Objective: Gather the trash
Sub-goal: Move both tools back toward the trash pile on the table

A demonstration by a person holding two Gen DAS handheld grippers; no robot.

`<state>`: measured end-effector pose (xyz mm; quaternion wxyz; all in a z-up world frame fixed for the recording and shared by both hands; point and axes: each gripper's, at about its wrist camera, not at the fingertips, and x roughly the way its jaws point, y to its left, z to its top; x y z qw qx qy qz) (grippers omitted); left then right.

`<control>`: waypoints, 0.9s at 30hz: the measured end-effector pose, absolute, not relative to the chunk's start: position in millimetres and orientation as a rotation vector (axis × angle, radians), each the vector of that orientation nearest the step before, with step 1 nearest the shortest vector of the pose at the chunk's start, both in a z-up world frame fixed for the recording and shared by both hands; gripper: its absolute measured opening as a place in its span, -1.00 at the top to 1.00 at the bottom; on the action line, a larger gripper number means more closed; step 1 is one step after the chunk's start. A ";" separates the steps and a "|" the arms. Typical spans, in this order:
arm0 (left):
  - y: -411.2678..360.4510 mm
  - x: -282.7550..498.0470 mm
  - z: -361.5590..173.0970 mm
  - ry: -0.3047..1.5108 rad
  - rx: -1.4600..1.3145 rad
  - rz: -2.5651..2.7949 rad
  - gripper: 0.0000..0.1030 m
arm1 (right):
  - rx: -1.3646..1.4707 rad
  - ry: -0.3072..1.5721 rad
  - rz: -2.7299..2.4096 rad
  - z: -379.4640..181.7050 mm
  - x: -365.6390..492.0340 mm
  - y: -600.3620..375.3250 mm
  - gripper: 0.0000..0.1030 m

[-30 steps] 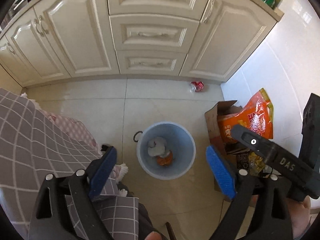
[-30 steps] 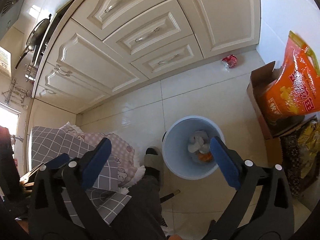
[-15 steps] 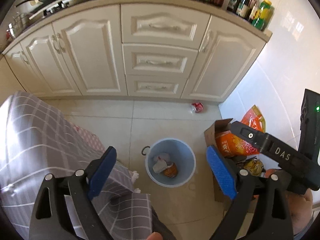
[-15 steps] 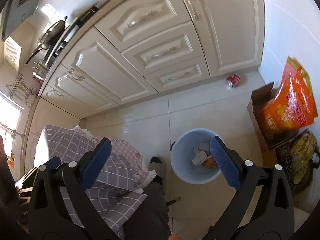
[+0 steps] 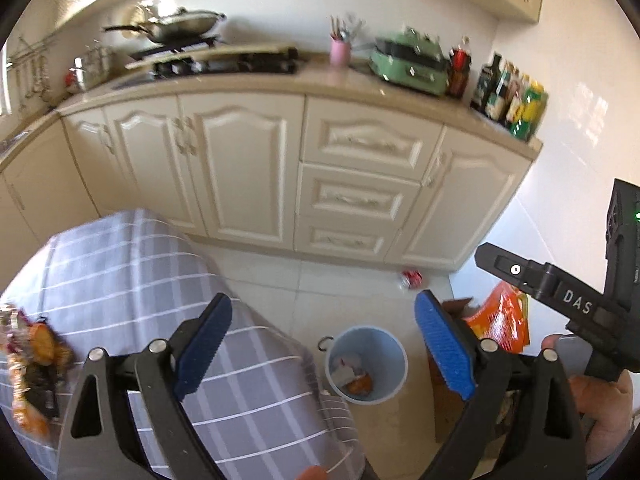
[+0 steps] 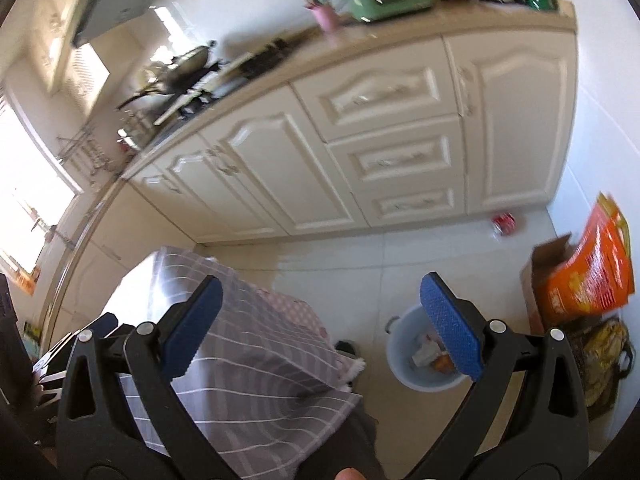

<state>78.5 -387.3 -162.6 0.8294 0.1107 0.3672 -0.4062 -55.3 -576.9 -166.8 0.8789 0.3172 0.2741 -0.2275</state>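
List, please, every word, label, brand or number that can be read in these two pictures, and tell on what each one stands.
"DAS": white letters on the black body of the right claw, seen from the left wrist view.
Orange bag in the cardboard box: there is print, but too blurred to read.
Bottles at the end of the counter: labels too small and blurred.
Red wrapper on the floor: not readable.

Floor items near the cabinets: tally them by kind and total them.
Blue trash bucket: 1
Red crushed can: 1
Cardboard box: 1
Orange bag: 1
Dark patterned bag with yellow print: 1
Total: 5
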 end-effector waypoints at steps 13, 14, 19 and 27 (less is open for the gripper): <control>-263.6 86.2 -98.0 0.606 0.110 -0.715 -0.86 | 0.480 0.505 -0.276 -94.9 -5.8 -465.9 -0.88; -250.6 86.2 -93.6 0.592 0.098 -0.699 -0.86 | 0.467 0.503 -0.261 -91.3 -1.6 -457.0 -0.88; -201.7 87.9 -82.9 0.545 0.069 -0.618 -0.87 | 0.400 0.493 -0.165 -73.2 20.6 -406.3 -0.88; -133.4 99.3 -79.2 0.516 -0.007 -0.494 -0.87 | 0.318 0.484 -0.071 -58.5 46.7 -345.3 -0.88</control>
